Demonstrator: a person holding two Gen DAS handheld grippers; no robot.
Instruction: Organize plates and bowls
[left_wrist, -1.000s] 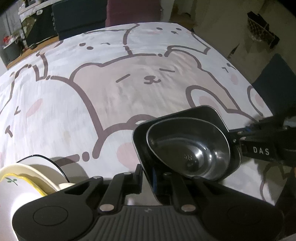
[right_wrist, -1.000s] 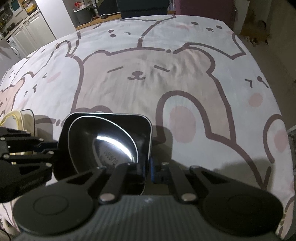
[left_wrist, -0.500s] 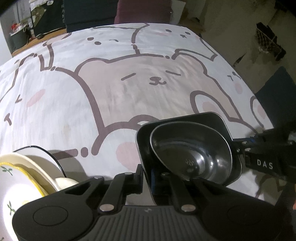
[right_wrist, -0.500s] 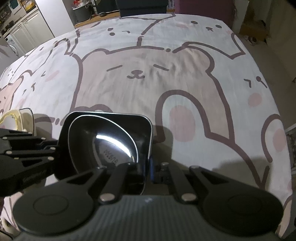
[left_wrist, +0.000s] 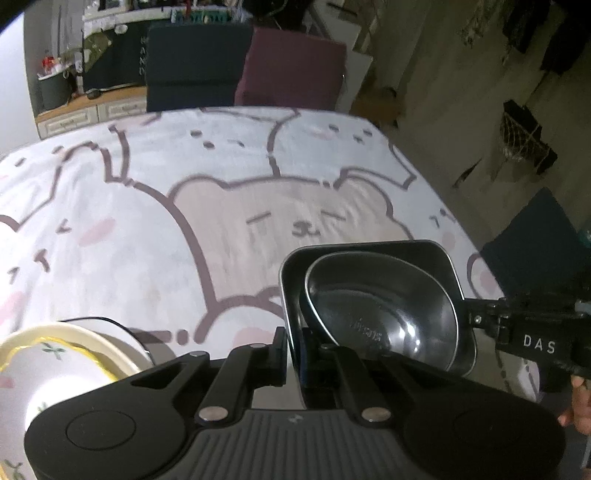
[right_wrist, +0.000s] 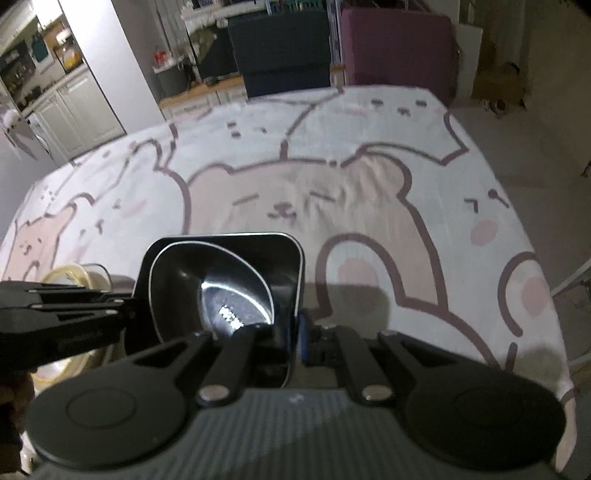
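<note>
Matte black left gripper (left_wrist: 293, 354), 2 silver rivets, ribbed base

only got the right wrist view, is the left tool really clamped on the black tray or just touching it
Observer: Clamped. The left wrist view shows the left tool shut on the black tray rim, one finger on each side.
Operator: what are the pale dishes behind it
Observer: Cream plates with yellow trim and green leaf sprigs, stacked to the tray's left.
Operator: anything off the table edge on my side
Observer: A dark blue chair stands just past that edge, beyond the right tool.
</note>
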